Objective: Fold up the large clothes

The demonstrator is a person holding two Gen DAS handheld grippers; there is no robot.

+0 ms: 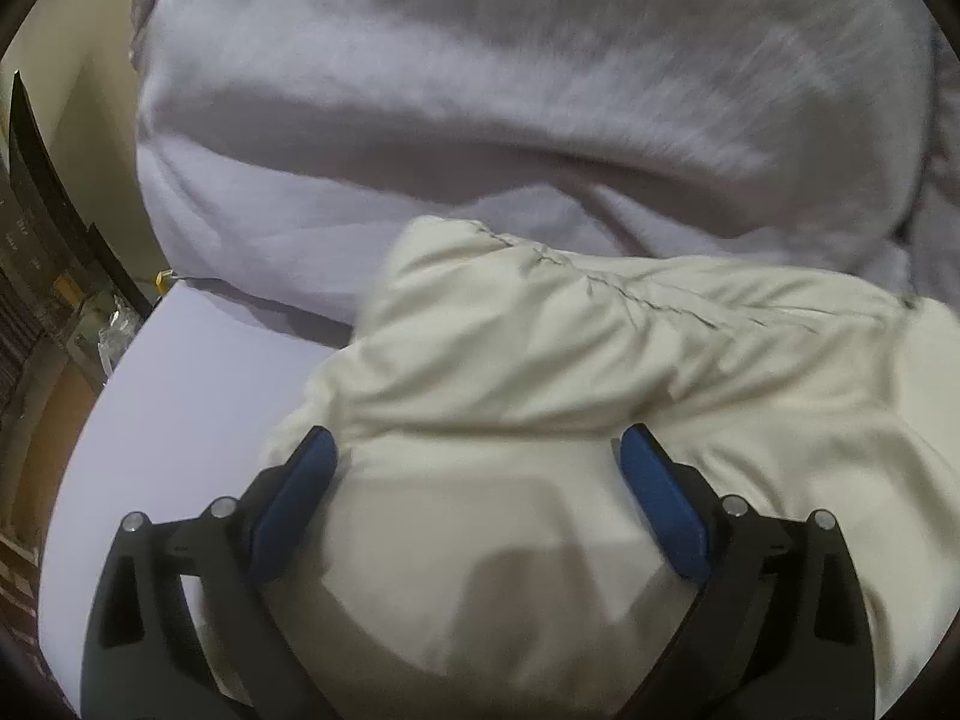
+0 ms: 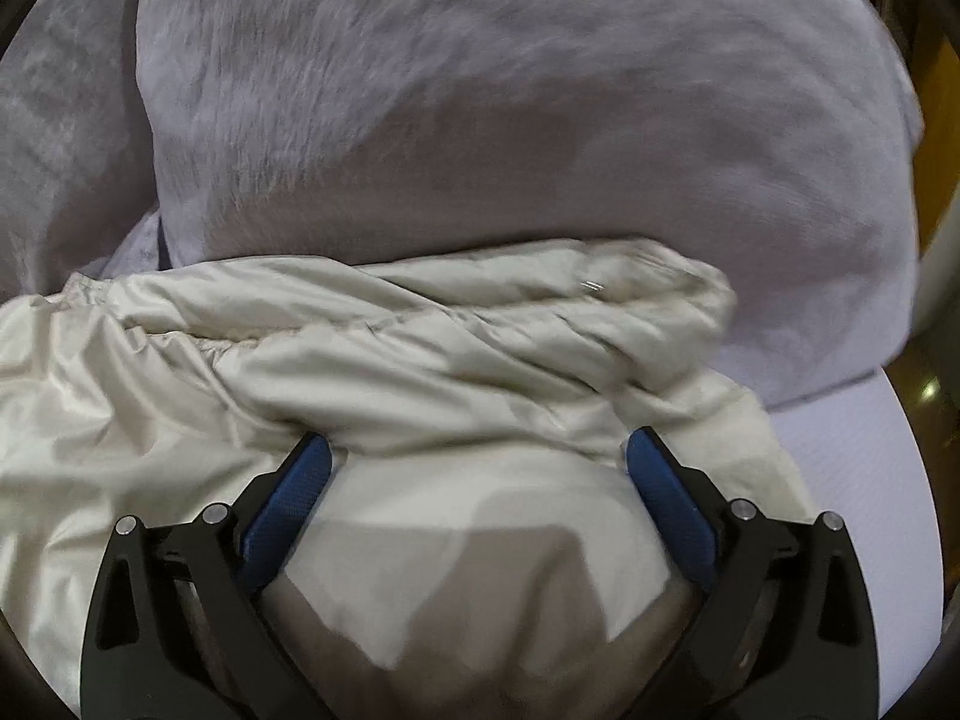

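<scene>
Left gripper (image 1: 477, 450): jaws spread wide and holding nothing; the blue pads (image 1: 300, 498) sit low over the cream cloth, one near its left edge, the other further in.

Right gripper (image 2: 479, 456): likewise wide apart and empty, with its blue pads (image 2: 669, 510) either side of a smooth, rounded swell of the same cloth.

Cream jacket (image 1: 600, 360): a thin, shiny garment lying crumpled on the table, directly under and ahead of both grippers; a gathered seam runs across its raised fold, and a puckered, elastic-looking edge shows in the right view (image 2: 198, 348).

How it will handle: by the look of it, light, soft and slippery, with no stiffness of its own. It would likely slide on itself and sag once lifted, so a shallow pinch may slip out.

Where to take hold: probably the seamed or elastic edges, where the layers are thicker, one gripper toward each side so the cloth can be drawn flat. The smooth swell between the pads offers little to bite on.

Grey sweatshirt (image 2: 480, 120): a thicker, fuzzy garment heaped just behind the jacket and touching it along the far edge; it may be dragged along.

Table (image 1: 180, 390): pale, bare to the left of the jacket.
</scene>
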